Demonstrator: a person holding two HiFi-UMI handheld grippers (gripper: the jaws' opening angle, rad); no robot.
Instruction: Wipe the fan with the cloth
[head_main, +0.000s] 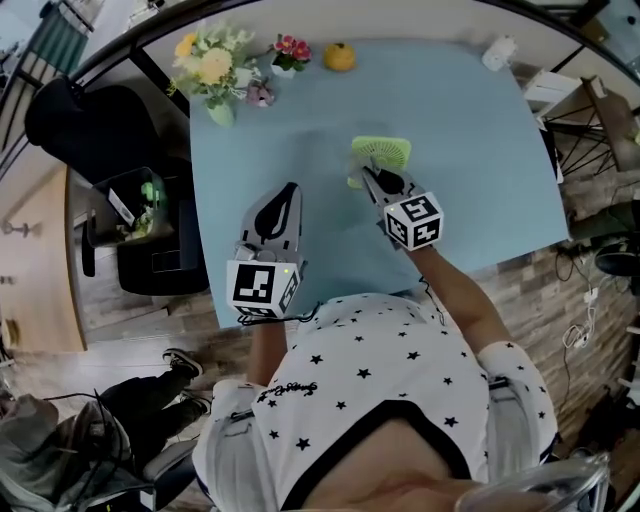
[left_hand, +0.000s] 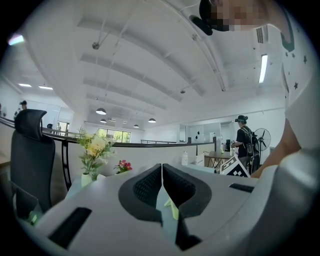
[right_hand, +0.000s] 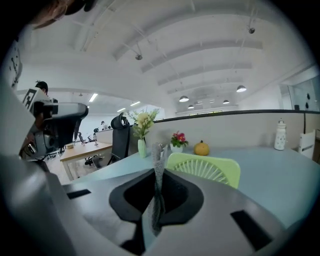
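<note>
Pale blue table (head_main: 480, 150), and the green fan (head_main: 381, 152) sits just ahead of the right gripper (head_main: 376, 180), which is pinching the grey cloth (right_hand: 158, 190). Left gripper (head_main: 288, 196) is pressed together on nothing, off to the side and farther away. Fan's lower part is hidden behind the jaws, so can't tell how it stands.

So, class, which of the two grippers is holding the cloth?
The right gripper: a grey cloth is pinched between its jaws, close to the green fan. The left gripper is shut on nothing.
</note>
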